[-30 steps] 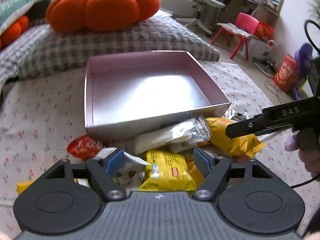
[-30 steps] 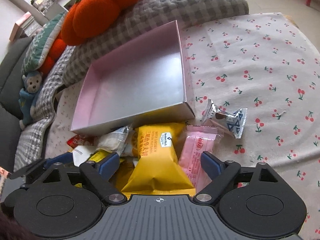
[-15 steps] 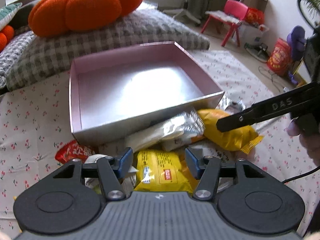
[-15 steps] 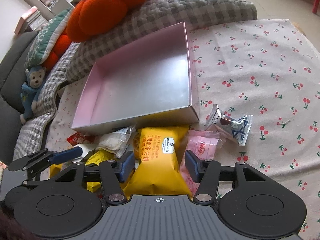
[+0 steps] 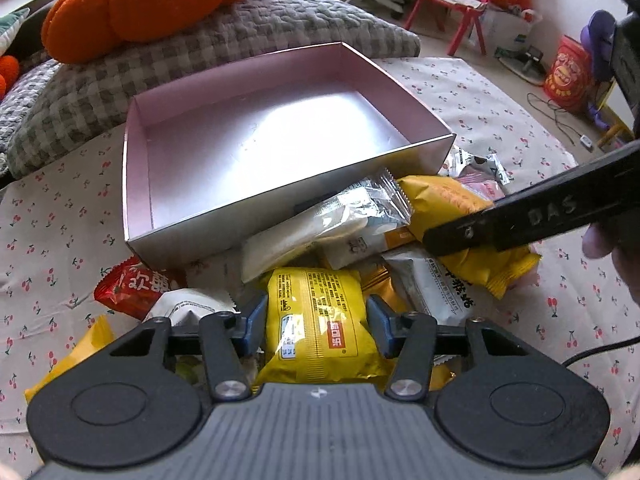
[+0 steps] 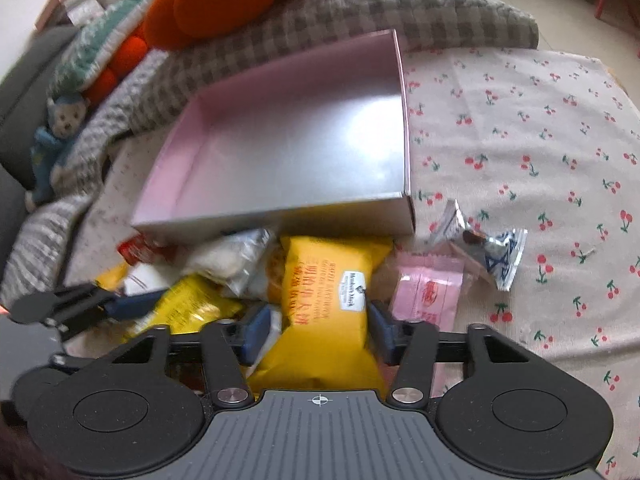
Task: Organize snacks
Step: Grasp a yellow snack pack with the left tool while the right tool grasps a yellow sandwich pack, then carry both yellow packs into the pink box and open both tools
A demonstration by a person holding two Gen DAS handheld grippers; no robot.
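Left gripper: jaws just closing, blue pads against a yellow snack packet in the pile.
Right gripper: likewise closing, pinching an orange-yellow packet.
Pink box: empty, just behind the pile.

pink box, yellow pkts, cherry-print cloth
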